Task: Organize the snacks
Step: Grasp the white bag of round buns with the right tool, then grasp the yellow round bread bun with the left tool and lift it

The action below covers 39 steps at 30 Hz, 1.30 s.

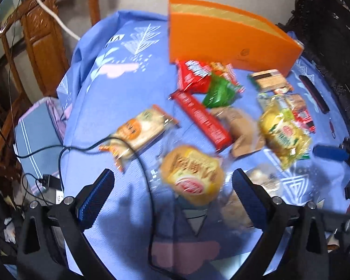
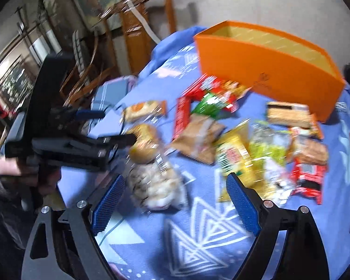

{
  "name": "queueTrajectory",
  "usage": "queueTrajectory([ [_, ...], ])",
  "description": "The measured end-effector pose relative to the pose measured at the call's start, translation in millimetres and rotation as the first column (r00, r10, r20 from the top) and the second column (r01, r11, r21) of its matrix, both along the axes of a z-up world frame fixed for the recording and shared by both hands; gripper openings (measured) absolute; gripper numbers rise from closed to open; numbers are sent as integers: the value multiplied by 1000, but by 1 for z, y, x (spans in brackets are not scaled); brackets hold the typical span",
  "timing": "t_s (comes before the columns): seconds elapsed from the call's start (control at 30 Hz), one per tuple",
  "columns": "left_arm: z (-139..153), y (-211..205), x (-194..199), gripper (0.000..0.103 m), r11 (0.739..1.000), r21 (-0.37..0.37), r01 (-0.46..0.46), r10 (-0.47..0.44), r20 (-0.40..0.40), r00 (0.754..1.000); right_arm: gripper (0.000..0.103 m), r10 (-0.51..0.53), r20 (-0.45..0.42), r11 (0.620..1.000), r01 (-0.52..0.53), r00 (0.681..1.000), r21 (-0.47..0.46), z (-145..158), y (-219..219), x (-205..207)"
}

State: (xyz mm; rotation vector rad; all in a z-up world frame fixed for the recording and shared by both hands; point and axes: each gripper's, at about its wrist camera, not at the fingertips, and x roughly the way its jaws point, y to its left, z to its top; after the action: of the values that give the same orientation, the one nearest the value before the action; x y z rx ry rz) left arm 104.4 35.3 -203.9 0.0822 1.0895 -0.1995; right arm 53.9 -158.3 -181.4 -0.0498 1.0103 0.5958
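Note:
Several snack packets lie scattered on the blue patterned cloth [image 1: 133, 74]. An orange box [image 1: 226, 39] stands open-topped at the far side, also seen as the orange box [image 2: 268, 63]. My left gripper [image 1: 172, 184] is open, with a round yellow bun packet [image 1: 191, 175] lying between its fingertips; the pads stand clear of it. From the right wrist view the left gripper [image 2: 112, 126] is at the left, beside that bun packet [image 2: 142, 144]. My right gripper [image 2: 175, 198] is open above the cloth, with a pale clear packet [image 2: 156, 186] just inside its left finger.
A red bar [image 1: 200, 119], a green packet [image 1: 218, 91], a yellow packet [image 1: 284, 135] and a biscuit packet [image 1: 140, 130] lie mid-table. A black cable [image 1: 137, 158] runs across the cloth. A dark flat object [image 1: 313, 93] lies at the right. Wooden chairs [image 1: 42, 37] stand beyond the table's left edge.

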Motion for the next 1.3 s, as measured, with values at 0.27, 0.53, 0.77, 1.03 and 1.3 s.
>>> queueTrajectory([
  [0.27, -16, 6, 12, 99, 996, -13, 90, -90, -23, 996, 90, 120, 9, 987, -118, 993, -105, -34, 43, -5],
  [0.53, -22, -2, 12, 99, 987, -26, 159, -160, -34, 987, 68, 179, 110, 962, -151, 978, -229, -44, 62, -10],
  [0.77, -28, -14, 14, 99, 965, -19, 263, -264, -31, 964, 49, 137, 107, 969, -111, 985, -219, -35, 43, -11],
  [1.03, -39, -25, 22, 99, 949, -17, 316, -317, -25, 948, 49, -7, 38, 986, 13, 999, -164, -37, 9, -16],
  [1.3, -50, -40, 22, 95, 931, 8, 365, -364, -35, 931, 50, -85, 34, 990, 88, 996, -113, -28, 0, -16],
])
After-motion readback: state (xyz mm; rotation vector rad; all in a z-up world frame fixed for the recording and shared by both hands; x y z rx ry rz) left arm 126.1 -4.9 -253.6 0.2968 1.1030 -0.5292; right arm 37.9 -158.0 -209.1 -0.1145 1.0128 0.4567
